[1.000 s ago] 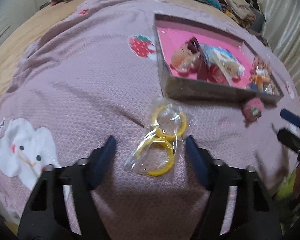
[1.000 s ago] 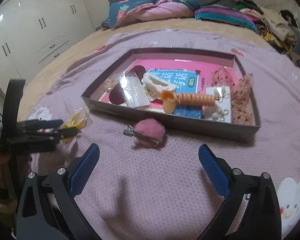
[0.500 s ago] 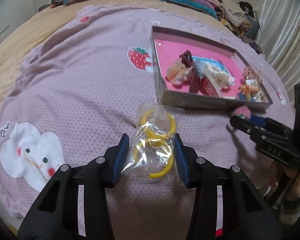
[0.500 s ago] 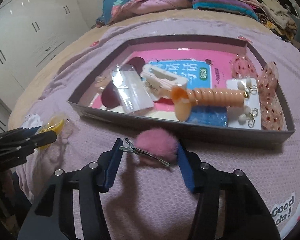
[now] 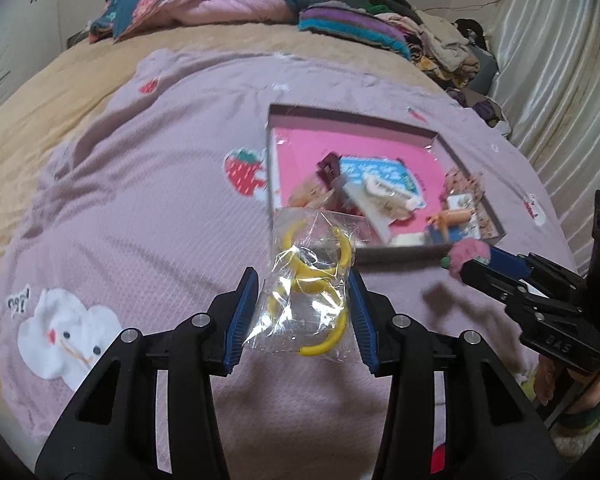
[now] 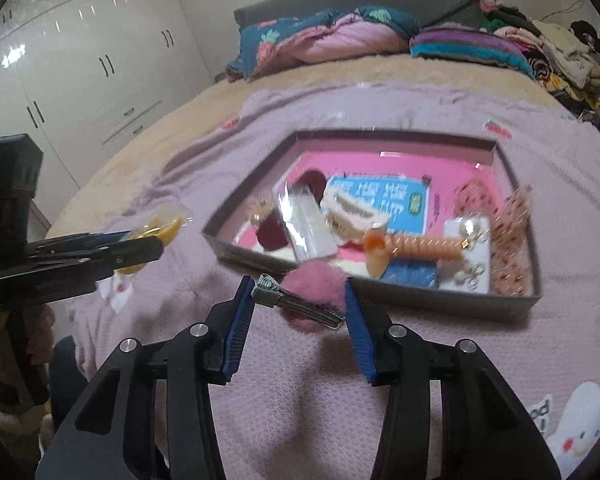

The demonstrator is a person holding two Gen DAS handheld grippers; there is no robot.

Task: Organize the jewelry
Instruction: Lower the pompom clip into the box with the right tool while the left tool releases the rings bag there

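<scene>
Bedroom setting: mauve quilted bedspread [image 5: 148, 208] with strawberry and white cartoon patches, spread over a tan blanket, folded bedding and clothes heaped at the far edge, white wardrobe doors [image 6: 80, 60] on one side.

Near the middle of the bedspread, shallow grey cardboard tray with pink lining [image 6: 512, 300], holding a blue printed card [image 6: 380, 196], a cream claw clip [image 6: 354, 216], a peach spiral hair tie [image 6: 420, 246], a clear plastic packet [image 6: 306, 224], maroon pieces and earrings on a white card [image 6: 466, 256].

Left gripper [image 5: 304, 312], blue-padded tongs clamped on a crinkled clear plastic bag of yellow hoop rings [image 5: 308, 284], raised off the bedspread just short of the tray's near-left corner. Right gripper [image 6: 298, 312], tongs closed on a fluffy pink pom-pom hair clip with a silver metal clasp [image 6: 316, 284], just before the tray's near wall.

Tray contents smeared by motion in the left view; ring count inside the bag unclear through the glare. Bag mostly hidden behind the left tongs in the right view, only a yellow sliver showing. Silver clasp plain only in the right view; from the left, just the pink puff at the tong tips. Earring detail too small to read.
</scene>
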